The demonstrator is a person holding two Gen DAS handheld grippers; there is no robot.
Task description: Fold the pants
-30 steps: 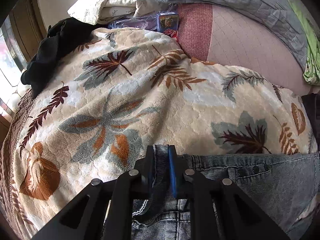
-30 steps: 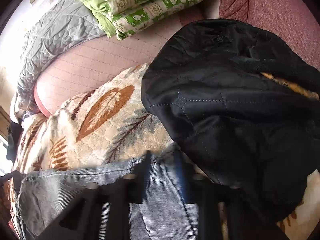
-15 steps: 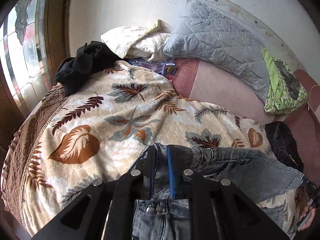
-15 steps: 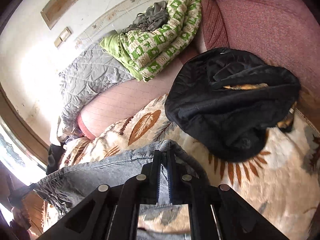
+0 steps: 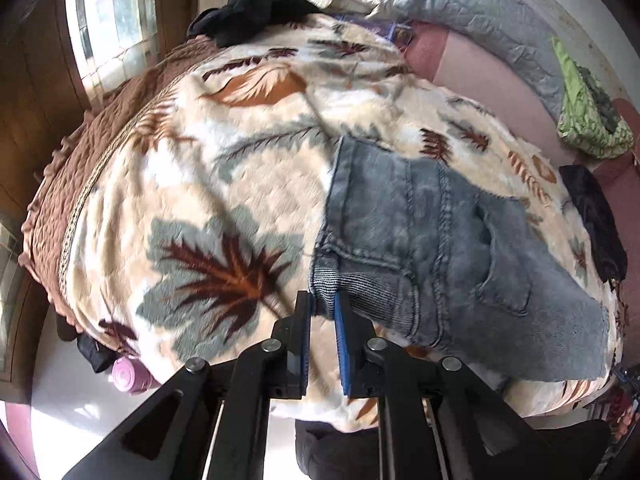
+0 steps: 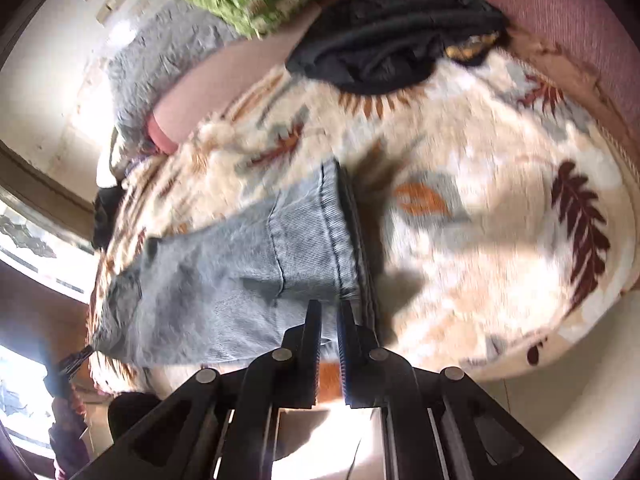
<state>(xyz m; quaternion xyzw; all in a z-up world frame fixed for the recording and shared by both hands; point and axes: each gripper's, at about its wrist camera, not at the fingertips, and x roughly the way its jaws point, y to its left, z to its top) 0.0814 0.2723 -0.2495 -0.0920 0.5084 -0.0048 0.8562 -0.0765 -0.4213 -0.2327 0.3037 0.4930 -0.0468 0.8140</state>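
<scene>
The left gripper [image 5: 322, 305] is clenched on the waistband corner of the jeans [image 5: 440, 248], which lie spread across the leaf-print blanket [image 5: 200, 200] near the bed's front edge. The right gripper [image 6: 329, 314] pinches the other waistband corner. Denim is soft but weighty, so it should drape and sag; the thick waistband is probably the firmest hold.

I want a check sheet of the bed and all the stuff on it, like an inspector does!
Surface: leaf-print blanket spread over the bed.
Job's things: blue jeans lying on the blanket, the waistband corner in the left gripper, a leg hem in the right.
Clutter: black jacket, black garment, green patterned bedding, grey quilted pillow, pink bottle on the floor.
Grippers: left gripper shut on the jeans; right gripper shut on the jeans.
Cables: nothing seen.
Surroundings: patterned glass window, wooden frame, pale floor.
</scene>
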